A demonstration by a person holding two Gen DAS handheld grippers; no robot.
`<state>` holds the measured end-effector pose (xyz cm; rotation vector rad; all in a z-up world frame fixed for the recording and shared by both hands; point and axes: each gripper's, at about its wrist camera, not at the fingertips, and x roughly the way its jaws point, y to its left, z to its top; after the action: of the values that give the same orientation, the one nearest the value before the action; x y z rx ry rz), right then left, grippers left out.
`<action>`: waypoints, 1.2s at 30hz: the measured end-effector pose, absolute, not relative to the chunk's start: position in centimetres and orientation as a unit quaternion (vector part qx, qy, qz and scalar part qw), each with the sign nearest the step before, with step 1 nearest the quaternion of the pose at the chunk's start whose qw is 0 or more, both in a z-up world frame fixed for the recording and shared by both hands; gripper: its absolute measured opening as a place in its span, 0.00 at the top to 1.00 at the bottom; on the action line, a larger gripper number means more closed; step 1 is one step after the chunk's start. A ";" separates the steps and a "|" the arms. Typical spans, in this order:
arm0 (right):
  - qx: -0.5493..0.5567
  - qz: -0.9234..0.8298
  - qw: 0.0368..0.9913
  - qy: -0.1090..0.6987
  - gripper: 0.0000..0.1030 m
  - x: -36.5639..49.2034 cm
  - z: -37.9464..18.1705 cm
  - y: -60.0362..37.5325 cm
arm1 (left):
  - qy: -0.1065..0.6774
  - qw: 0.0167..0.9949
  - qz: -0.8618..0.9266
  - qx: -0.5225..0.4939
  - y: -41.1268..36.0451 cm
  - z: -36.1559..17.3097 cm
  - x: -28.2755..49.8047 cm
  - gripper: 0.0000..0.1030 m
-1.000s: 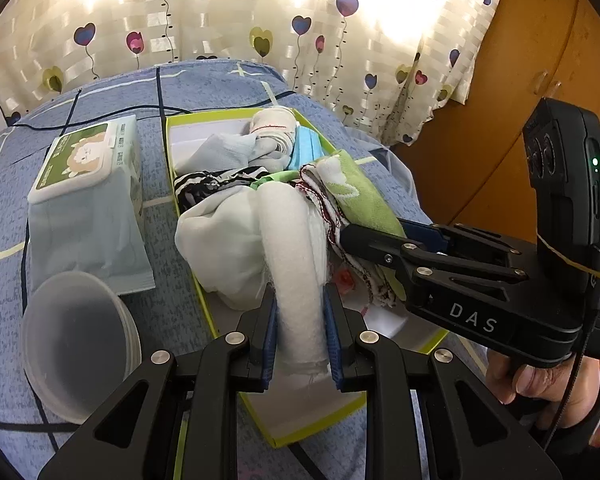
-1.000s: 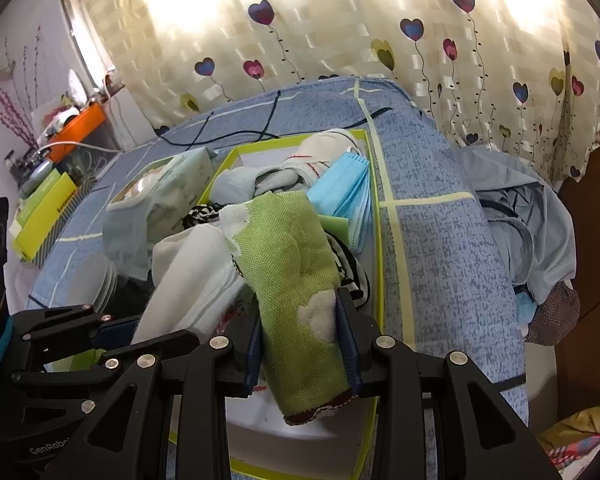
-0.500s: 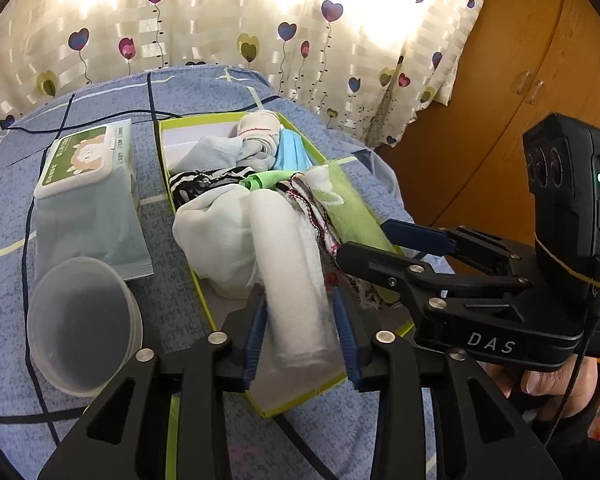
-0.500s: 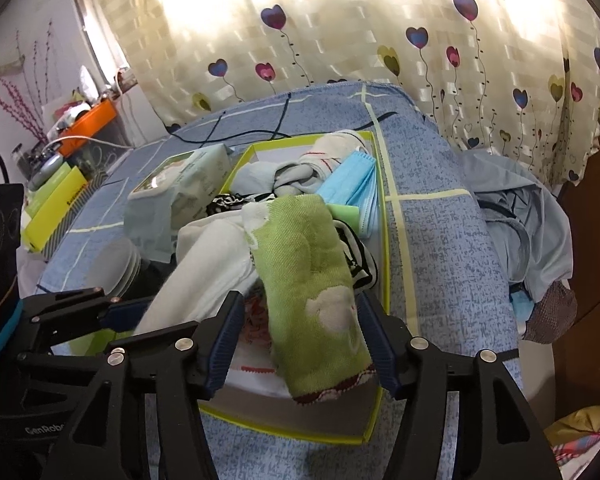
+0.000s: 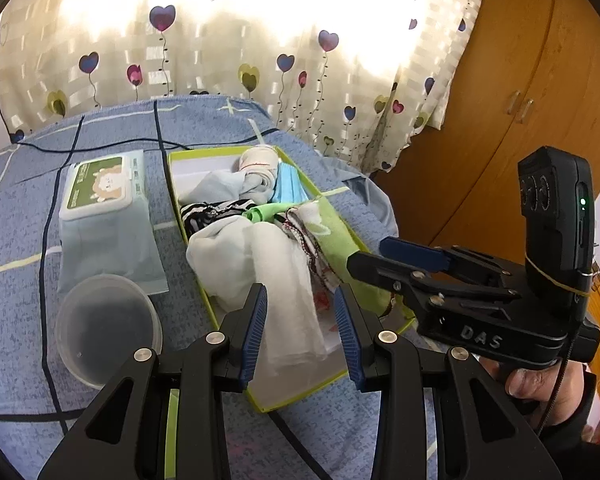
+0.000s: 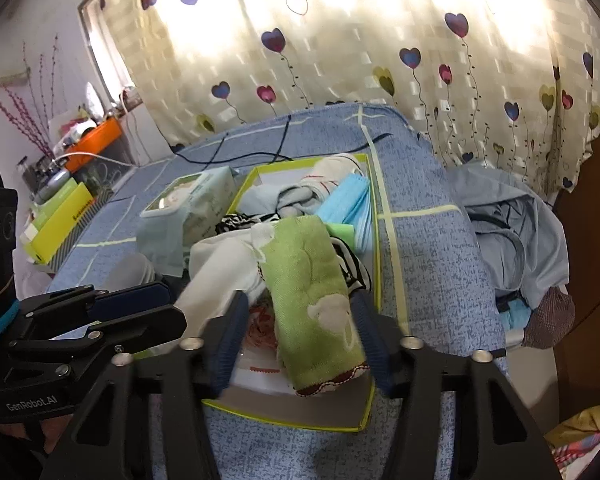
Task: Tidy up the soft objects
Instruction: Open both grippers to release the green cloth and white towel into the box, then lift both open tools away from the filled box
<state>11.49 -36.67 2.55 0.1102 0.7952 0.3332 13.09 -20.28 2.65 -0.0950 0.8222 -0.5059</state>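
Where the blue patterned bed (image 5: 228,128) carries a shallow box with a yellow-green rim (image 5: 174,184), soft things lie heaped inside it. A long white cloth (image 5: 284,280) drapes from the heap toward the near end of the box; it looks thin and loosely rolled, its lower end lying flat on the box floor. The left claw (image 5: 300,320) stands with its blue-padded fingers apart on either side of that cloth, gripping nothing. Beside the white cloth lies a green towel (image 6: 316,288), a fuzzy terry strip with a white animal shape and a dark red stitched hem, its end lying over the near part of the box. The right claw (image 6: 300,332) straddles it, fingers spread wide and clear of the fabric. Farther back in the box sit a black-and-white striped piece (image 5: 216,212), a pale blue garment (image 5: 216,186), a rolled white sock with red lines (image 5: 256,158) and blue face masks (image 6: 348,204). A wet-wipes pack (image 5: 104,204) and a clear plastic tub (image 5: 106,328) rest on the bed left of the box.
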 end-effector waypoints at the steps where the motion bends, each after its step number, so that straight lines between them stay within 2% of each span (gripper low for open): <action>1: 0.053 0.161 0.907 0.387 0.71 11.5 2.5 -36.7 | 0.398 0.884 -0.240 -0.040 -20.4 2.5 13.2 0.65; 3: 0.050 0.161 0.903 0.394 0.78 11.6 2.2 -36.4 | 0.408 0.881 -0.236 -0.034 -20.7 2.0 13.5 0.65; 13: 0.047 0.169 0.897 0.407 0.78 11.8 1.5 -35.9 | 0.424 0.870 -0.251 -0.033 -21.4 1.1 13.8 0.65; 15: 0.044 0.165 0.899 0.403 0.75 11.6 1.9 -36.1 | 0.415 0.874 -0.250 -0.033 -21.1 1.7 13.4 0.65; 17: 0.038 0.155 0.903 0.398 0.57 11.2 2.5 -36.1 | 0.405 0.880 -0.246 -0.032 -20.8 2.2 12.9 0.65; 18: 0.035 0.151 0.906 0.394 0.55 10.9 2.8 -36.0 | 0.400 0.883 -0.244 -0.029 -20.7 2.6 12.6 0.65; 36: -0.007 0.129 0.914 0.385 0.49 5.5 4.9 -33.3 | 0.391 0.897 -0.206 -0.004 -18.6 3.8 8.4 0.65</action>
<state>5.52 -33.29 4.87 -0.0148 0.7919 0.2658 8.37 -18.63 3.81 -0.0090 0.8093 -0.4259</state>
